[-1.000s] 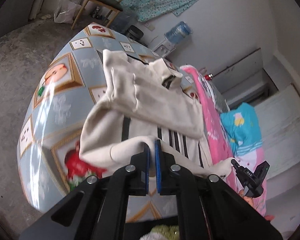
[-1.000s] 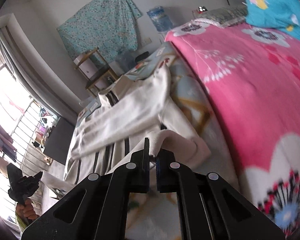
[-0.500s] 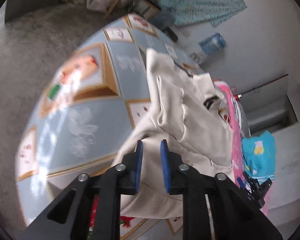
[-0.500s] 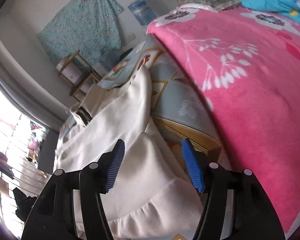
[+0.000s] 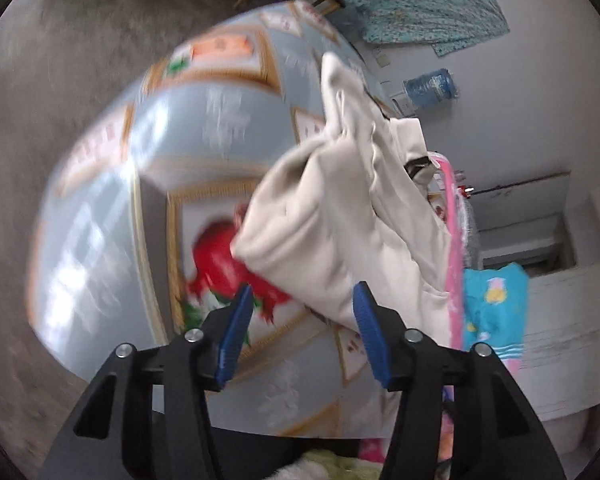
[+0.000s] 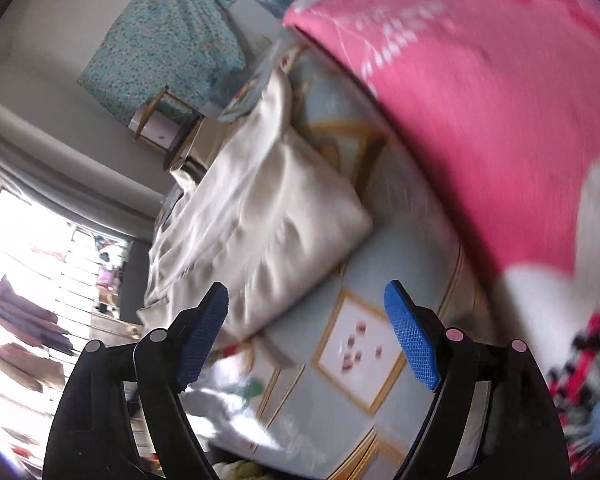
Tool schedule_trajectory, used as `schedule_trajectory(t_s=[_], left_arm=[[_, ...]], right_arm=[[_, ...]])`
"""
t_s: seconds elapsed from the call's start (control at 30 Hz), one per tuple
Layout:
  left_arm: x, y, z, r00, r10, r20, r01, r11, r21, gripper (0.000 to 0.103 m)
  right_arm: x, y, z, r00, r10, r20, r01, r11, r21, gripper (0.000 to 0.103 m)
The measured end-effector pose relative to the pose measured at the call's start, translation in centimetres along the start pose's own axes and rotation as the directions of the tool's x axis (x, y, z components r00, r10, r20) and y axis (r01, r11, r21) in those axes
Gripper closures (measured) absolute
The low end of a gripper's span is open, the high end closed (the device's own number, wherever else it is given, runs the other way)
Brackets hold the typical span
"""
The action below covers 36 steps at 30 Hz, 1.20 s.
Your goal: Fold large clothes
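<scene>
A cream garment with dark stripes (image 5: 340,208) lies folded over on a bed covered by a blue sheet with fruit pictures (image 5: 148,184). My left gripper (image 5: 302,320) is open and empty, just in front of the garment's near folded edge. In the right wrist view the same garment (image 6: 260,224) lies folded on the sheet (image 6: 340,392). My right gripper (image 6: 306,324) is wide open and empty, a little back from the garment's near corner. Both views are blurred by motion.
A pink flowered blanket (image 6: 480,100) lies along the bed beside the garment, with a turquoise pillow (image 5: 496,304) on it. A wooden chair (image 6: 160,120), a hanging teal cloth (image 6: 168,36) and a water bottle (image 5: 430,86) stand by the far wall. Grey floor (image 5: 40,80) lies left of the bed.
Both grippers held the garment's hem a second ago. They laid it over the garment, opened and let go, and have now drawn back with the jaws wider.
</scene>
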<state>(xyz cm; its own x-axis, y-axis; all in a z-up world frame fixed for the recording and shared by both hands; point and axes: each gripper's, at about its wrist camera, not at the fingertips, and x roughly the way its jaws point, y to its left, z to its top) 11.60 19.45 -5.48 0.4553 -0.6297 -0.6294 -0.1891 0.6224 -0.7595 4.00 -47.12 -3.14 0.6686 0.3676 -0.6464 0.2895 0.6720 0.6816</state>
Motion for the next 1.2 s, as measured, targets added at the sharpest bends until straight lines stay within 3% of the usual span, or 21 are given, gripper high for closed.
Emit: schedule_trajectory(t_s=[0.13,0.2,0.37,0.6,0.63,0.73,0.8,0.87,0.97,1.03,1.1,1.2], left_arm=[[1.8,1.0,-0.2,0.998,-0.062,-0.008,0.061,0.993,-0.096,0.052],[2.3,1.2,-0.1,0.996,-0.088,0.032,0.091,0.986,-0.137,0.052],[2.6,0.7,0.5,0.991,-0.078,0.111,0.095,0.982,-0.163,0.052],[3.5,-0.9,0.6,0.980,0.003,0.199,0.020,0.993,-0.116,0.054],[3.7,-1.2,0.7,0.977,0.026,0.211,-0.003,0.994,-0.108,0.060],[4.5,-2.4,0.7,0.961,0.137,0.239,-0.130,0.991,-0.044,0.083],[4.5,-4.0,0.2,0.940,0.197,0.280,-0.224,0.972,0.068,0.091],[3.6,-6.7,-1.0,0.902,0.228,0.367,-0.319,0.924,0.209,0.097],[1.6,-9.9,-2.8,0.858,0.212,0.468,-0.392,0.858,0.330,0.098],[0.3,-11.0,-3.4,0.839,0.199,0.507,-0.416,0.834,0.362,0.098],[-1.3,-11.6,-3.9,0.832,0.186,0.522,-0.426,0.818,0.388,0.098],[-3.8,-11.1,-4.6,0.859,0.179,0.480,-0.399,0.822,0.407,0.098]], right_arm=[[0.8,-0.5,0.0,1.000,0.021,0.022,-0.022,0.999,0.045,0.026],[1.1,-1.1,0.4,0.998,0.020,0.059,-0.025,0.996,0.082,0.026],[1.5,-1.5,1.4,0.991,0.020,0.130,-0.037,0.991,0.128,0.036],[3.7,-0.6,2.4,0.986,-0.029,0.162,0.014,0.996,0.091,0.051],[3.8,-0.3,2.4,0.984,-0.050,0.169,0.039,0.997,0.072,0.055],[3.7,1.1,2.5,0.970,-0.137,0.199,0.146,0.989,-0.030,0.084],[2.5,2.6,2.4,0.960,-0.147,0.239,0.176,0.979,-0.105,0.088],[1.3,4.0,2.0,0.952,-0.148,0.270,0.197,0.966,-0.167,0.090],[-1.0,5.9,1.7,0.948,-0.106,0.299,0.178,0.958,-0.224,0.091],[-2.5,6.7,1.3,0.950,-0.077,0.303,0.155,0.957,-0.245,0.091],[-3.8,7.2,0.8,0.948,-0.073,0.310,0.159,0.951,-0.264,0.091],[-5.4,6.1,-0.3,0.955,-0.075,0.286,0.147,0.960,-0.238,0.091]])
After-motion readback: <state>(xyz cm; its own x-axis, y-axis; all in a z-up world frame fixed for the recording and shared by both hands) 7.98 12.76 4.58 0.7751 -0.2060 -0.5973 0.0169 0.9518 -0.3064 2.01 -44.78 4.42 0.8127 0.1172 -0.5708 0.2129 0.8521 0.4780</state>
